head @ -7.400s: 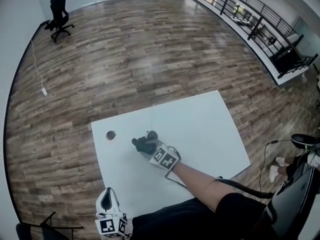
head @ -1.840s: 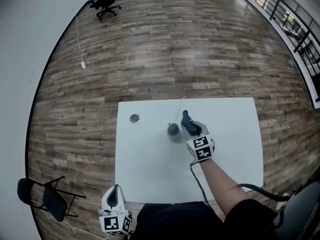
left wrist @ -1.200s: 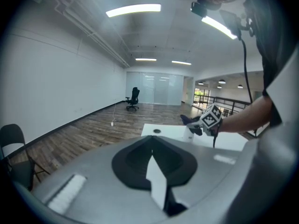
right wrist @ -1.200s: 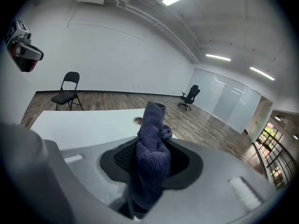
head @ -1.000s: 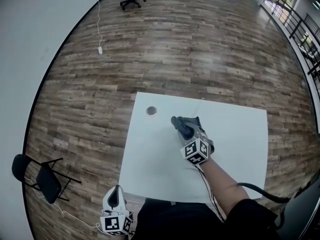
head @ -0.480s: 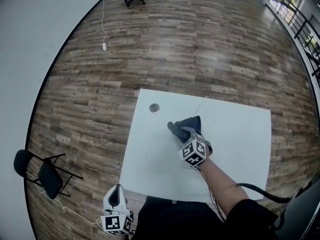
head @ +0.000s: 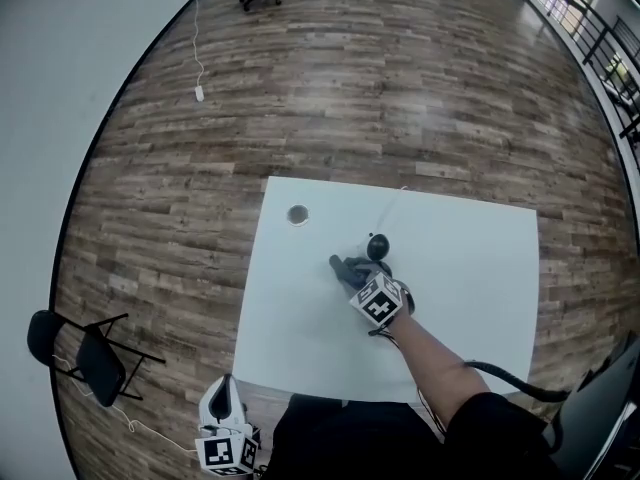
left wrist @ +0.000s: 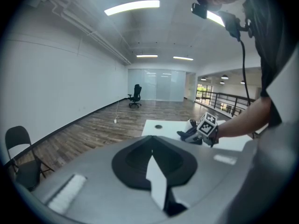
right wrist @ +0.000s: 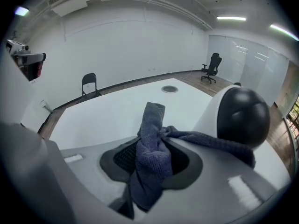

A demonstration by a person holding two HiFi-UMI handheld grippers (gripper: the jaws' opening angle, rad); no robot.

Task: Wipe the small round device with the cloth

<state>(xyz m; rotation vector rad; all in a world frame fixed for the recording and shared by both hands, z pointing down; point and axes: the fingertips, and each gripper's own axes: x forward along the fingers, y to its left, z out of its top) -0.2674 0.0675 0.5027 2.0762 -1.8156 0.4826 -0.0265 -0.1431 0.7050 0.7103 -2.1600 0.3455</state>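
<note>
Head view: your right tongs (head: 355, 274) clamp the dark cloth (head: 341, 265) just beside the small round device (head: 378, 246), near the middle of the table (head: 470, 268). By my judgement the wiping has barely begun, and most of the device is left to do. Your left tongs (head: 221, 400) hang off the near edge.

Left gripper view: those tongs are closed and empty.

Right gripper view: the cloth is bunched in the tongs, with one fold draped against the device. A small disc (right wrist: 169, 88) lies well apart, and nothing blocks you.

device (right wrist: 243, 115) lower part behind cloth (right wrist: 149, 157), pale disc (head: 297, 214) unidentifiable
</note>
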